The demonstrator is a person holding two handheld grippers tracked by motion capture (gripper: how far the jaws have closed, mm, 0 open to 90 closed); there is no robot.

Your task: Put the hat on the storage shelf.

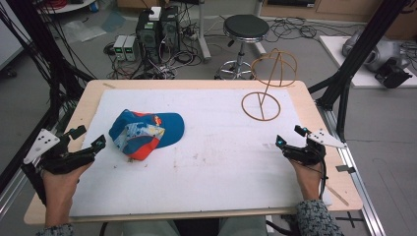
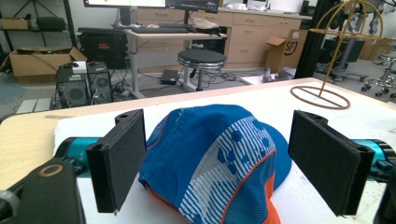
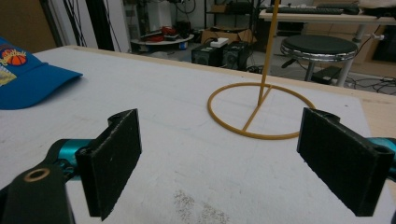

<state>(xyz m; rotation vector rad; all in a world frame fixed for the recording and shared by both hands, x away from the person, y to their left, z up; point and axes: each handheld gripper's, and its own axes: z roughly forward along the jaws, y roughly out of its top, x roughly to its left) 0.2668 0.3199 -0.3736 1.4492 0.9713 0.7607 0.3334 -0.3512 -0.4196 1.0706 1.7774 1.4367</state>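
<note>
One blue cap (image 1: 146, 132), one wire stand (image 1: 262, 101) on tabletop (image 1: 221, 147); left gripper (image 1: 87, 138), right gripper (image 1: 290, 135): fingers wide, apparently empty.

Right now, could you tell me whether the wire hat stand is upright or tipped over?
Upright: the hat stand rests on its flat ring base on the table, stem rising to the dome frame.

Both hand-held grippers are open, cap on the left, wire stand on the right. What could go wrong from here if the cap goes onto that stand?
1. The cap is soft and lies crumpled; the left hand-held gripper may pinch only a fold, so it could sag or slip out.
2. The wire stand is thin and tall on a ring base; a bump from the cap could tip it toward the table's far edge.
3. The right hand-held gripper sits apart from the stand, so nothing steadies it.
</note>
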